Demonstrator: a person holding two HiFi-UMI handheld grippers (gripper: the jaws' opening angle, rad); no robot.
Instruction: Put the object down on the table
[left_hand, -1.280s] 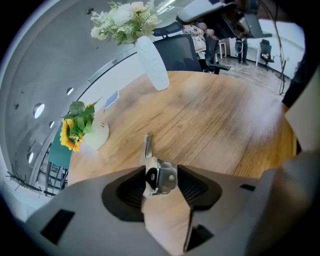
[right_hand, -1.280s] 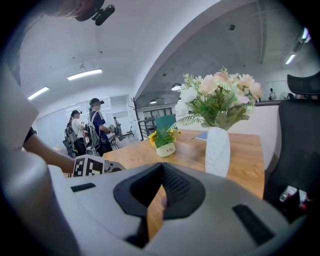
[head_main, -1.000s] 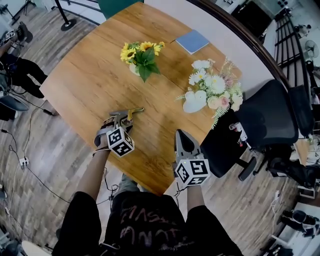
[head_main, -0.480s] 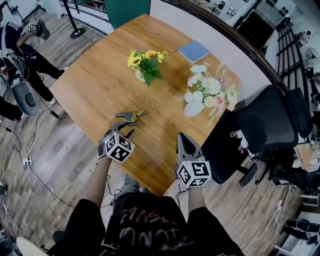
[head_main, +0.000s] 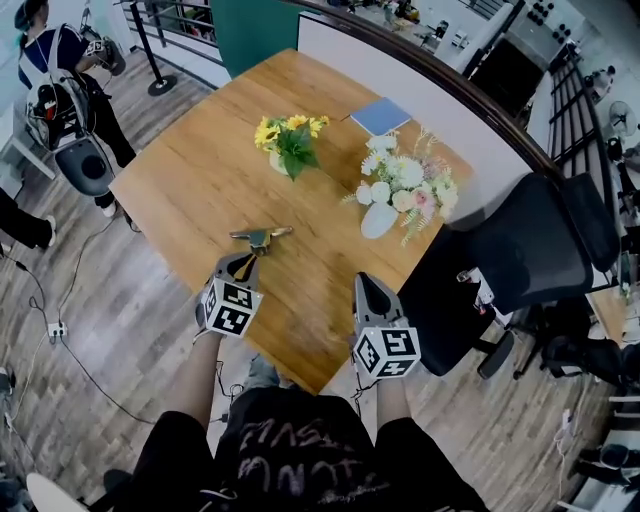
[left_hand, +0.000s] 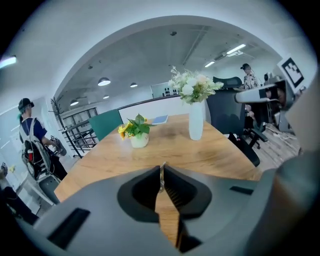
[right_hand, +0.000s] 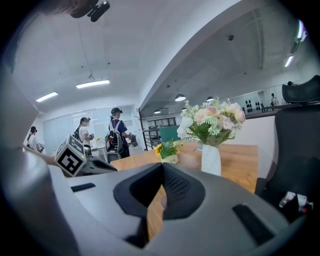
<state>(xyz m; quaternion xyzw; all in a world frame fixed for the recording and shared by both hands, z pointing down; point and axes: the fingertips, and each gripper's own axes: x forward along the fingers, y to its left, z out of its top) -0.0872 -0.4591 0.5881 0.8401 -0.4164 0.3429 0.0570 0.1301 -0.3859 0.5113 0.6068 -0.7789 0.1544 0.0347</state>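
A small grey-and-brass object (head_main: 260, 237) lies flat on the wooden table (head_main: 190, 190), near the front edge. My left gripper (head_main: 243, 262) is just short of it and does not touch it. Its jaws are closing, the tips nearly meet, and nothing is between them. In the left gripper view, the left gripper (left_hand: 162, 171) points across the tabletop at the flowers. My right gripper (head_main: 367, 286) hovers over the table's front right edge, shut and empty. In the right gripper view, the right gripper (right_hand: 161, 169) has its tips together.
A sunflower pot (head_main: 290, 145) and a white vase of pale flowers (head_main: 393, 195) stand mid-table, with a blue notebook (head_main: 380, 116) behind them. A black office chair (head_main: 530, 250) is at the right. A person (head_main: 60, 80) stands far left on the floor.
My left gripper has drawn back from the object and its wide-open jaws have come nearly together. The object stays lying on the table. The right gripper has hardly moved.
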